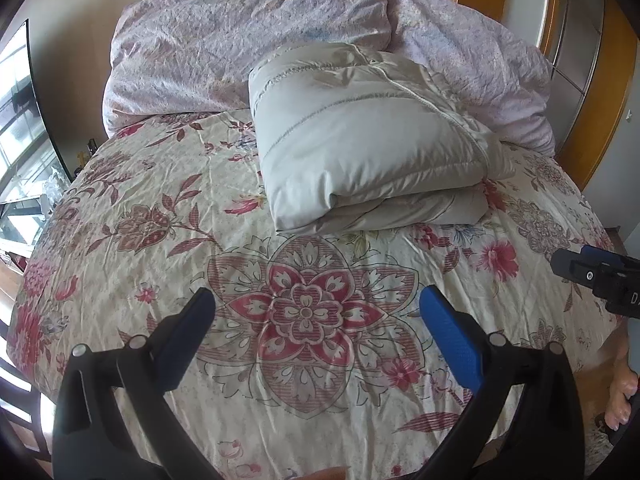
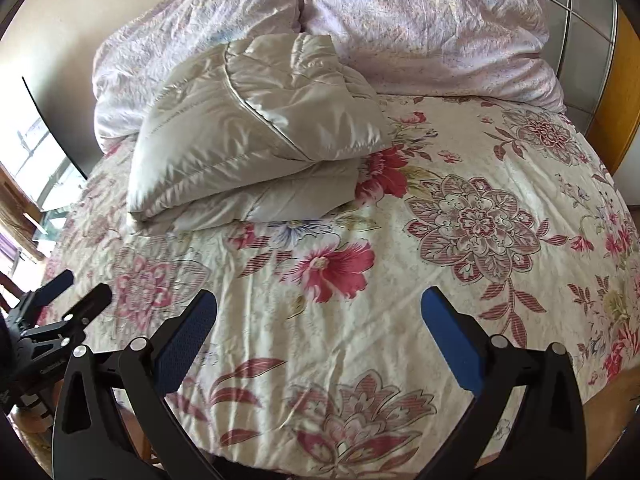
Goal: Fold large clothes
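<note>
Left wrist view: your left gripper (image 1: 316,316) hangs with jaws spread wide, holding nothing, over the floral bedspread (image 1: 160,216) near the bed's foot edge. Your right gripper (image 2: 318,314) is spread and empty too. Folded grey padded jacket (image 1: 360,140) sits toward the head end, touching the lilac duvet (image 1: 224,36); bare bedspread lies between.

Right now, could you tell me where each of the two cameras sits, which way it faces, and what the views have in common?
Left wrist: rides the left gripper above the bed's near edge, facing the folded pale grey padded jacket; its open jaws, the right gripper and some fingers show.
Right wrist: rides the right gripper, facing the same way; its open jaws and the left gripper show.
Shared: jacket, cream floral bedspread, crumpled lilac duvet.
</note>
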A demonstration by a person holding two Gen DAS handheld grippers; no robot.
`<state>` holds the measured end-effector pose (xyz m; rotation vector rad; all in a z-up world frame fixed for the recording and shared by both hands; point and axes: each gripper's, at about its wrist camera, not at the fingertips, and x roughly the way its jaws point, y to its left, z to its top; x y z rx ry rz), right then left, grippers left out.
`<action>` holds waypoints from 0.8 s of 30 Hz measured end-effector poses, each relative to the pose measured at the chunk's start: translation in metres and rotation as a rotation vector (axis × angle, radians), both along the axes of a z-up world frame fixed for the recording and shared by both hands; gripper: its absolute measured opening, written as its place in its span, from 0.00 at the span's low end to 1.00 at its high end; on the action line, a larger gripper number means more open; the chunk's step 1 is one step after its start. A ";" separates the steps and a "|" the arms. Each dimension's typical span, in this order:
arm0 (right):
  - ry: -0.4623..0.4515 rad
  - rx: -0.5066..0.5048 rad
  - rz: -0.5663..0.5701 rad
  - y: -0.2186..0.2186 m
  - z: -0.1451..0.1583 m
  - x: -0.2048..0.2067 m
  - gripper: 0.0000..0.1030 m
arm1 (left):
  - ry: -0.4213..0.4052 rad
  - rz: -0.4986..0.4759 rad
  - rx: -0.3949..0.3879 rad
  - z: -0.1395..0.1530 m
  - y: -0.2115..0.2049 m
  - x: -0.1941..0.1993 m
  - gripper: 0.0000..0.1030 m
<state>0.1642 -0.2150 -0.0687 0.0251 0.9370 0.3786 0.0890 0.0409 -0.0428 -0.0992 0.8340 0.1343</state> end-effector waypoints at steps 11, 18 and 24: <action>-0.020 0.010 0.036 0.004 0.025 -0.014 0.99 | -0.001 -0.029 -0.023 0.017 -0.010 -0.002 0.98; -0.045 0.012 0.048 0.006 0.034 -0.019 0.99 | -0.011 -0.022 -0.016 0.021 -0.012 -0.002 0.98; -0.036 0.023 0.045 0.007 0.033 -0.015 0.99 | -0.008 -0.014 -0.018 0.021 -0.011 0.000 0.98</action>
